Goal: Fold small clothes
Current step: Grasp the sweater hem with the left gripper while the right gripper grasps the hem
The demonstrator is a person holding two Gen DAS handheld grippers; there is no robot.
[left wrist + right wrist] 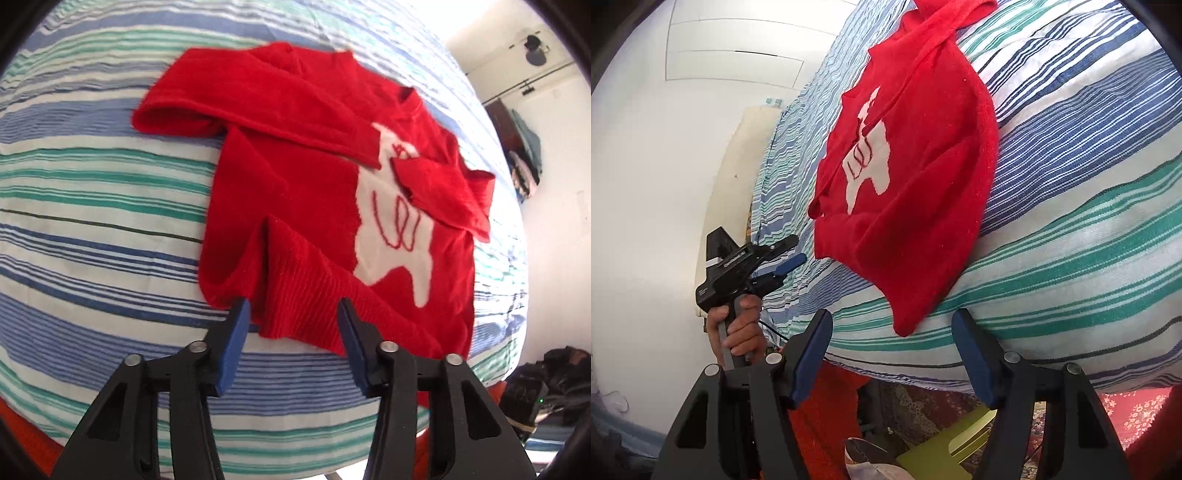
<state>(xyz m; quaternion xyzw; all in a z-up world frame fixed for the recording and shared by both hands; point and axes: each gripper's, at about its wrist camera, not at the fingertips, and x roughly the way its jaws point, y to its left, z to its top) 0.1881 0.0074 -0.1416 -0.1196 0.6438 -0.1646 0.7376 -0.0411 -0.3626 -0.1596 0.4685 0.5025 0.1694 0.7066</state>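
A small red sweater (314, 184) with a white animal figure lies on a blue, green and white striped bed cover (92, 192). Both sleeves are folded in over its chest. Its ribbed hem is rumpled near me. My left gripper (293, 306) is open, its blue pads either side of the hem's near corner, not closed on it. In the right wrist view the sweater (923, 166) lies ahead on the cover (1089, 221). My right gripper (892, 319) is open just short of the hem's lowest corner. The left gripper (792, 260) shows there, held in a hand, open.
The bed edge runs just below both grippers. Below it are a red cloth (827, 406), a patterned rug, a yellow-green chair (945, 443). White wall on the left of the right wrist view. Dark bags (546, 380) lie on the floor beside the bed.
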